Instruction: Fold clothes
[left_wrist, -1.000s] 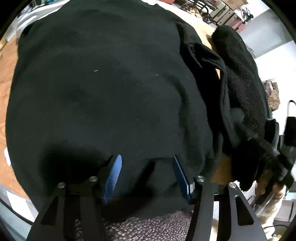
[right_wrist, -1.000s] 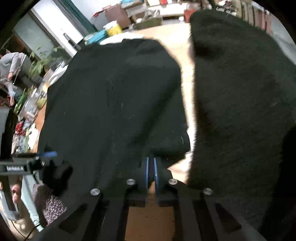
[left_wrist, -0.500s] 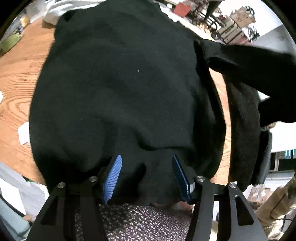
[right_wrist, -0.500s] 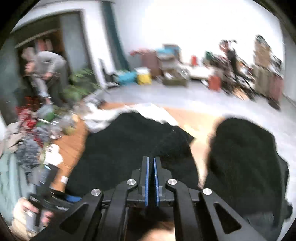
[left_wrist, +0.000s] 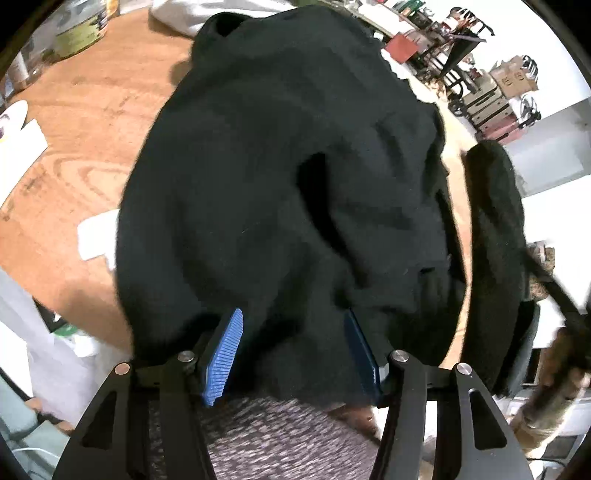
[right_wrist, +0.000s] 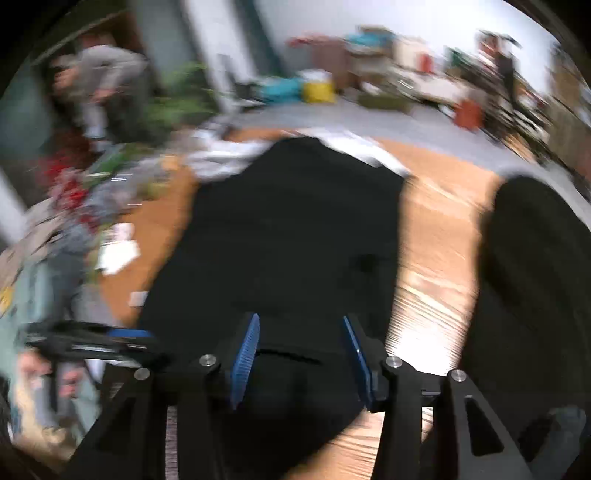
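Note:
A black sweater lies spread on the wooden table, with a sleeve folded across its body in loose creases. My left gripper hovers over its near hem. Its blue pads stand wide apart with cloth under them, not pinched. In the blurred right wrist view the same sweater lies below my right gripper. That gripper's jaws are opening, and nothing is caught between them. A second black fleece garment lies to the right.
The fleece garment lies along the table's right edge. White cloth is bunched at the far end. Paper scraps lie left of the sweater, and jars and clutter crowd the left side. A person bends over in the background.
My right gripper was shut on black cloth. Its jaws now stand apart and empty, higher and farther back. The sleeve lies over the sweater's body. The left gripper's view has shifted.

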